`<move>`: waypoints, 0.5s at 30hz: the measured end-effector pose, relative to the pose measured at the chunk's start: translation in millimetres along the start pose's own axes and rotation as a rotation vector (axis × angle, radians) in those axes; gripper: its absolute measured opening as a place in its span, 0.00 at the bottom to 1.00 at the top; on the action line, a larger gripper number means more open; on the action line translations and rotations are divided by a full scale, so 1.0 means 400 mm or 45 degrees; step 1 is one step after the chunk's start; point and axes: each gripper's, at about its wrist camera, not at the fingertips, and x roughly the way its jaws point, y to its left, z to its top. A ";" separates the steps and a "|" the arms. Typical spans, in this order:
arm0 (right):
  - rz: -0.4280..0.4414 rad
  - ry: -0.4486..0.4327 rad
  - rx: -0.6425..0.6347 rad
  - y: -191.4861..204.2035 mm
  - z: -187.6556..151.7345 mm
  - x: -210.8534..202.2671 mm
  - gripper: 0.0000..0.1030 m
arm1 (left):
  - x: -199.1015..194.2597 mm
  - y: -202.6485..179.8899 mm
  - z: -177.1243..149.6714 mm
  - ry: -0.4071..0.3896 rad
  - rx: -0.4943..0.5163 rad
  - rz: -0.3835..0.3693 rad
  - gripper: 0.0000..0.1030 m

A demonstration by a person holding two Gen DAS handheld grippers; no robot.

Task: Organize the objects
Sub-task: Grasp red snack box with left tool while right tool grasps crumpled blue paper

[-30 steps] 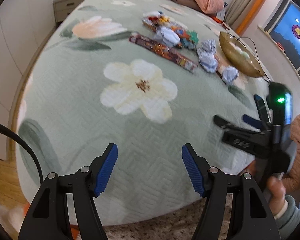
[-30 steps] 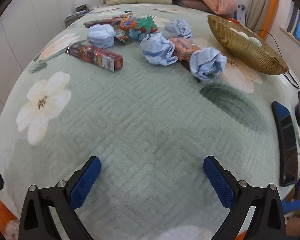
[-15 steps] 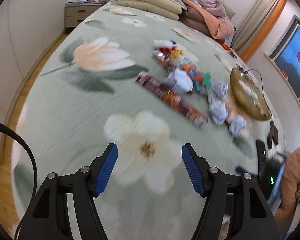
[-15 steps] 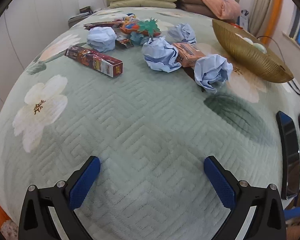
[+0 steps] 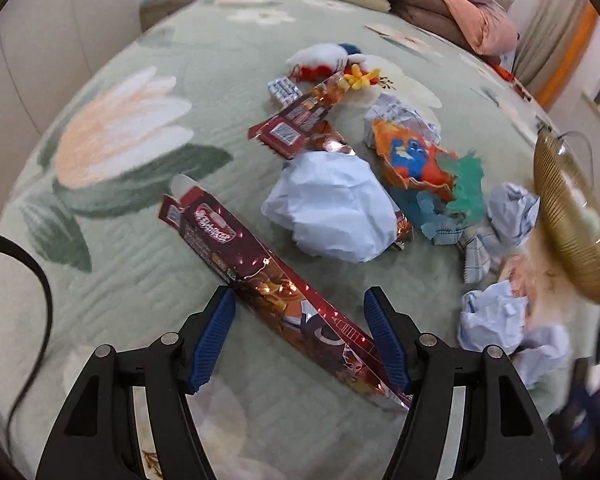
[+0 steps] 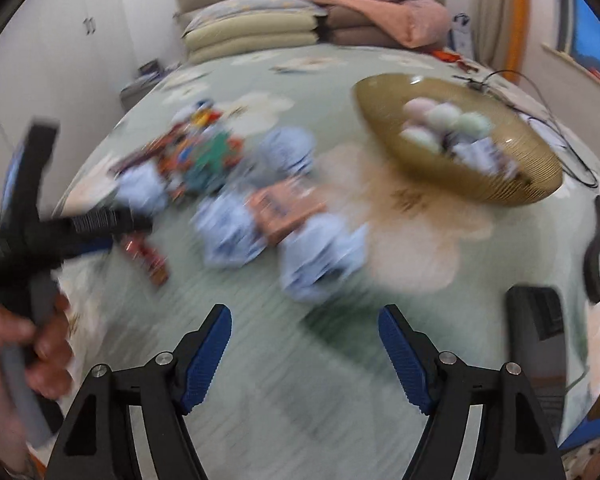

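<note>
On the green floral bedspread (image 5: 148, 264) almost everything is still loose: long red foil box (image 5: 268, 280), second red packet (image 5: 296, 124), crumpled blue paper ball (image 5: 332, 212), more paper wads (image 5: 512, 208), orange and teal toy bits (image 5: 424, 164), plush toy (image 5: 324, 60), pink carton (image 6: 284, 208). Gold bowl (image 6: 512, 188) at the right edge of the pile already holds a few pale round items plus what looks like a paper wad, so sorting has barely started by my read. Left gripper (image 5: 296, 336) is about half open, straddling the lower part of the long red foil box; pads not pressing it, nothing held. Right gripper (image 6: 304, 352) is empty, jaws have just been closing in from wide, over bare quilt short of the nearest wad; its view is motion-blurred. Remaining: basically the whole pile.
</note>
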 end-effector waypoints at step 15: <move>0.061 0.137 0.078 -0.024 0.097 0.168 0.72 | -0.085 0.210 -0.088 0.033 -0.051 -0.097 0.41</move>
